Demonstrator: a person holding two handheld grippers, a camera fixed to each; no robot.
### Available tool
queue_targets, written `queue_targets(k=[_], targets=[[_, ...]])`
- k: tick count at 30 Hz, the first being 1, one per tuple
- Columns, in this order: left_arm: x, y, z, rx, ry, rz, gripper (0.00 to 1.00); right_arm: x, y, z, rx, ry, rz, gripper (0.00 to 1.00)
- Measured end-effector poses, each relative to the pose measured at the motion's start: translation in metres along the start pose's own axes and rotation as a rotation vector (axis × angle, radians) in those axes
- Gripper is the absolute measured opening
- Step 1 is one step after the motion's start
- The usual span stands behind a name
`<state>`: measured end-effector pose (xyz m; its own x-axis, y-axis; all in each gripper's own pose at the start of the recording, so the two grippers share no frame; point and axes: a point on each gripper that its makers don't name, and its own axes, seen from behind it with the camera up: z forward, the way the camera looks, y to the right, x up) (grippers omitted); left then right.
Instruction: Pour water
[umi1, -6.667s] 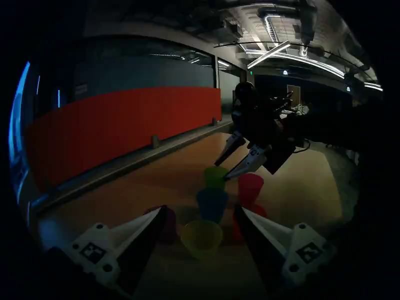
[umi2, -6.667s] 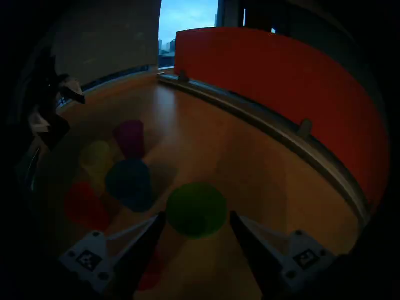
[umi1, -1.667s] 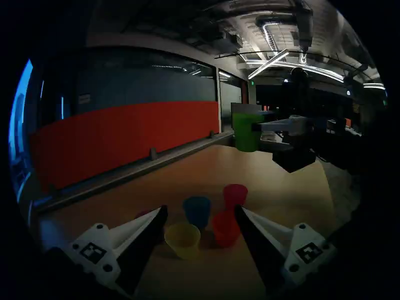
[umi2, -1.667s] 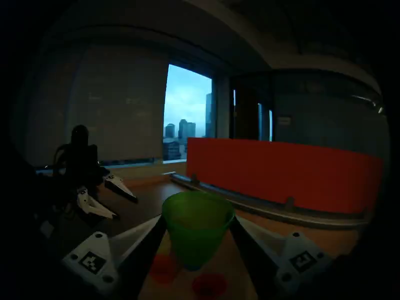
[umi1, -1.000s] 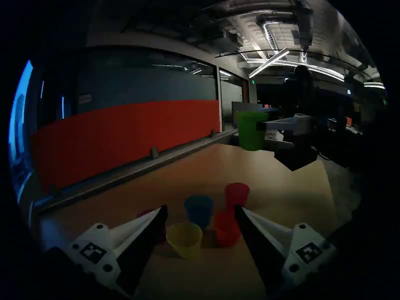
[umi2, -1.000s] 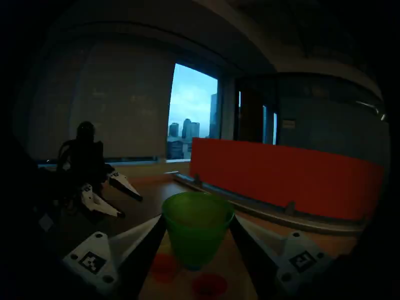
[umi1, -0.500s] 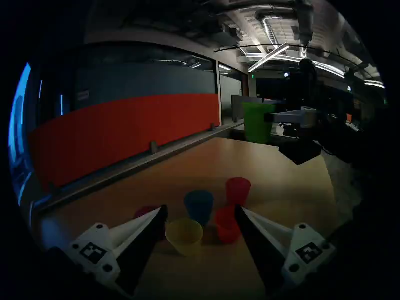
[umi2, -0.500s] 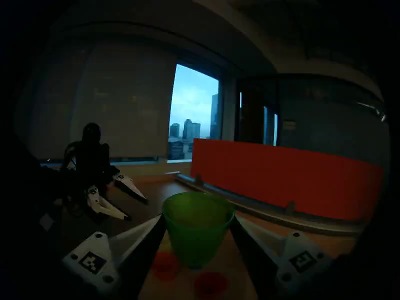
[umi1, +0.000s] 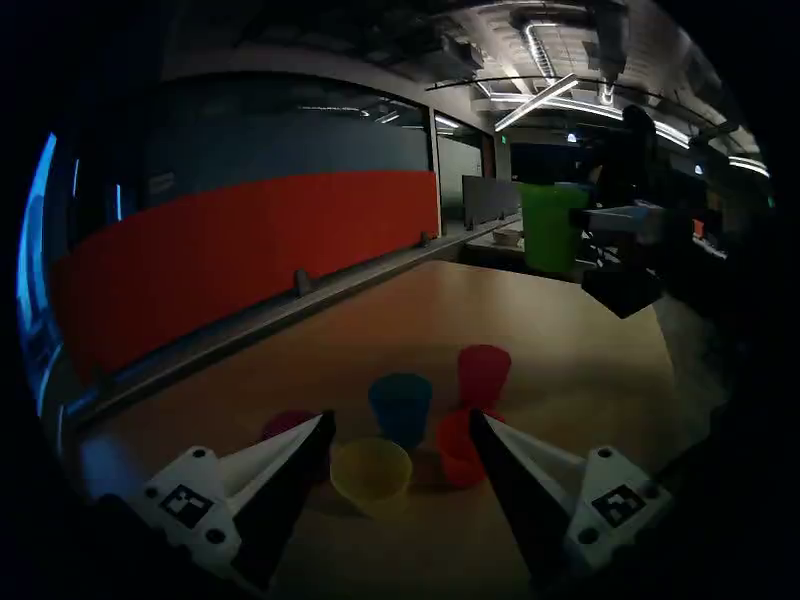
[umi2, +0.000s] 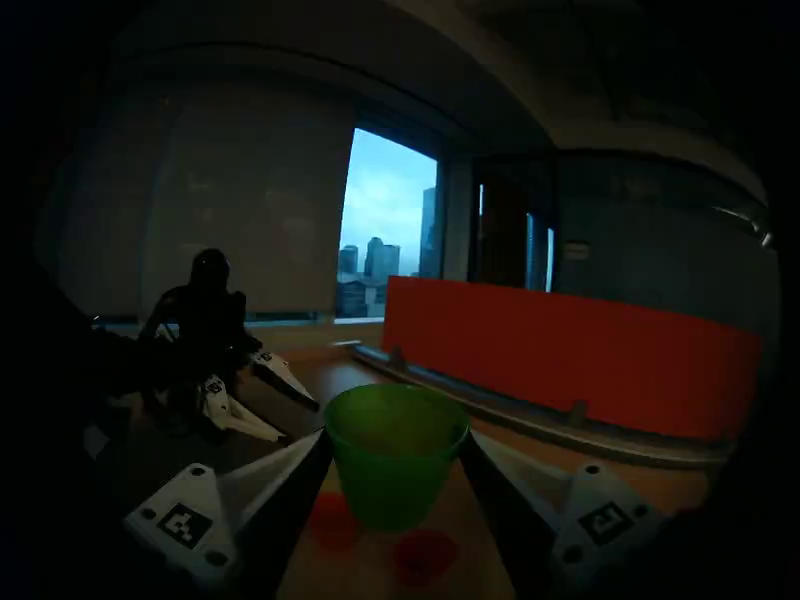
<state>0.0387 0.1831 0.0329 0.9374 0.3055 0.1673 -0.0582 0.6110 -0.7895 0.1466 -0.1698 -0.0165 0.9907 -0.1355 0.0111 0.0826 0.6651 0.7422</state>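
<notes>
My right gripper (umi2: 396, 462) is shut on a green cup (umi2: 396, 455), held upright above the wooden table. From the left gripper view, that green cup (umi1: 547, 226) hangs high at the right in the right gripper (umi1: 578, 222). My left gripper (umi1: 400, 445) stands open low over the table, nothing between its fingers. Ahead of it stand a yellow cup (umi1: 371, 473), a blue cup (umi1: 401, 407), two red cups (umi1: 482, 372) (umi1: 456, 446) and a dark purple cup (umi1: 288, 424). In the right gripper view the left gripper (umi2: 250, 396) sits at the left, and two red cups (umi2: 334, 518) (umi2: 424, 555) lie below the green one.
A red partition (umi1: 250, 240) on a rail runs along the table's far side. The wooden table (umi1: 560, 350) ends at the right. A window with a city skyline (umi2: 385, 235) is behind the red partition (umi2: 570, 350). The room is dim.
The right gripper has carried the green cup up off the table and further to the right in the left gripper view. The left gripper stays open and has barely shifted.
</notes>
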Motion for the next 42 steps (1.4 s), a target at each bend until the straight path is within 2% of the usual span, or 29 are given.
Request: queue_targets(k=[19,29,42], targets=[[-0.018,-0.01,0.048,-0.042,-0.101,-0.005,0.99,-0.012,0.008,-0.022,-0.036,-0.004,0.023,0.91],[-0.032,-0.006,0.07,-0.088,-0.181,0.008,0.99,-0.017,0.011,-0.026,-0.044,-0.003,0.028,0.91],[-0.046,-0.01,0.097,-0.106,-0.283,0.039,0.99,-0.019,0.011,-0.025,-0.041,-0.011,0.027,0.91]])
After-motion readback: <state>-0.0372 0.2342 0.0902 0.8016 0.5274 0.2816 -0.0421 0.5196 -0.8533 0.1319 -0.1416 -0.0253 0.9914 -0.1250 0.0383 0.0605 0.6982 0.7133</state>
